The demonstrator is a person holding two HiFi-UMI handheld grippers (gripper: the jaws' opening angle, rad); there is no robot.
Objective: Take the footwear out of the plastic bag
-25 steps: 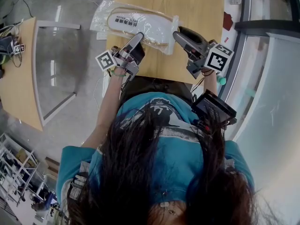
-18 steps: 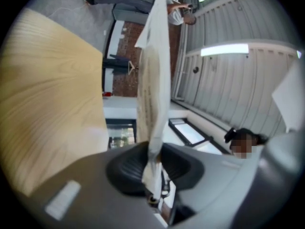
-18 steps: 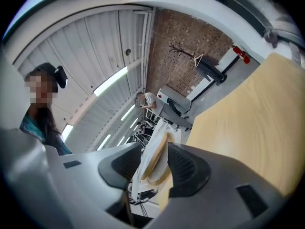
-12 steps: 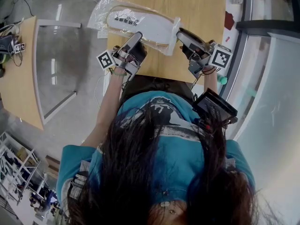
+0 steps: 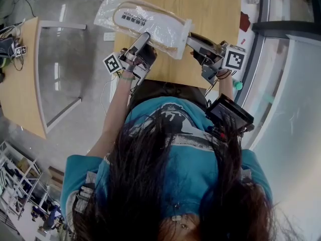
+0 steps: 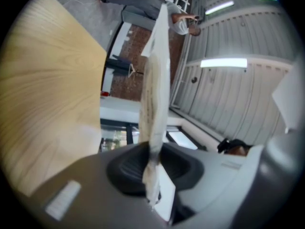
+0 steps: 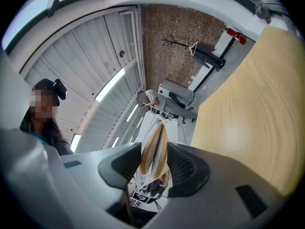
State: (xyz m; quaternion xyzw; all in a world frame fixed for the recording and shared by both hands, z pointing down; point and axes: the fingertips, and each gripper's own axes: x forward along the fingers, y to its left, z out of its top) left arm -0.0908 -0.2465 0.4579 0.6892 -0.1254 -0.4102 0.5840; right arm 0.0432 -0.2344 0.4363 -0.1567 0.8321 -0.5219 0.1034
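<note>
A clear plastic bag [image 5: 165, 31] holding flat pale footwear [image 5: 138, 20] with a printed insole lies across the far part of the wooden table [image 5: 205, 4]. My left gripper [image 5: 144, 37] is shut on the bag's near edge. In the left gripper view the bag [image 6: 155, 89] stands edge-on, its thin plastic pinched where the left gripper [image 6: 153, 163] closes. My right gripper [image 5: 192, 36] is shut on the bag's right end. The right gripper view shows tan footwear edges [image 7: 155, 149] inside the plastic, squeezed in the right gripper [image 7: 155, 165].
A second wooden table [image 5: 17, 84] with a glass panel [image 5: 57, 69] stands to the left across grey floor. A curved glass wall [image 5: 291, 84] runs down the right side. A black device [image 5: 230, 115] hangs at the person's waist. Dark hair fills the lower head view.
The bag's right end has shifted slightly away from the person. The right gripper has rolled, turning its marker cube, and sits a little farther up the table. Both grippers keep their hold.
</note>
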